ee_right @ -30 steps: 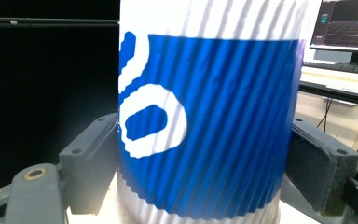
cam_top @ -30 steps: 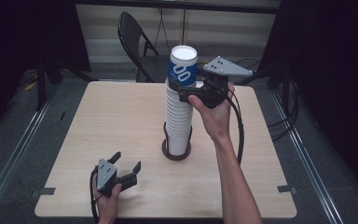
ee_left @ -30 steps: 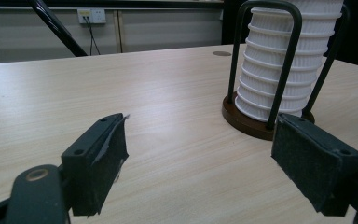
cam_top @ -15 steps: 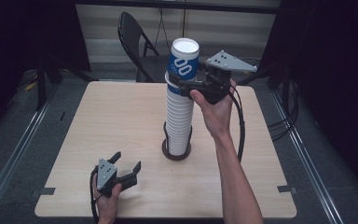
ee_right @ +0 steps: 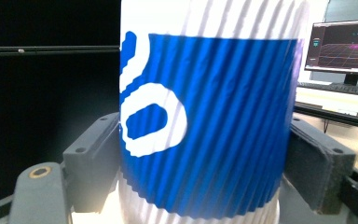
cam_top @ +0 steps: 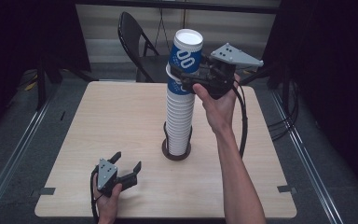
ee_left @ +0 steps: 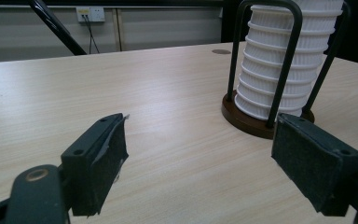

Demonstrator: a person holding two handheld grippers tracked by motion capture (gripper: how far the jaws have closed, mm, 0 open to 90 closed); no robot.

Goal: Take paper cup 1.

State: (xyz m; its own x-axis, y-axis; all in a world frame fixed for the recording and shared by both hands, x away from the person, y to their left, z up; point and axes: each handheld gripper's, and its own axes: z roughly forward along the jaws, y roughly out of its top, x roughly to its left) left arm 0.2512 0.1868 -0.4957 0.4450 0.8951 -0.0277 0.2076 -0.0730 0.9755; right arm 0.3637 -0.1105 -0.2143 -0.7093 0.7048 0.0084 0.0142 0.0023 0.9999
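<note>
Both tongs differ: in the high view the right gripper (cam_top: 186,77), upper centre, has just been closing and clamps the top cup (cam_top: 186,53) of the stack (cam_top: 179,119) in its holder (cam_top: 176,151) at mid-frame — a crushing squeeze could dent it, or drag the next cup up too. That forearm rises steeply from the bottom edge, wrist bent leftward. Lower left, the left gripper (cam_top: 127,164) rests on the table (cam_top: 98,116). Its own view shows jaws spread wide, empty, holder (ee_left: 242,119) at right. Right gripper view: pads (ee_right: 95,161) press the cup (ee_right: 205,116) — tilting may topple the stack.
</note>
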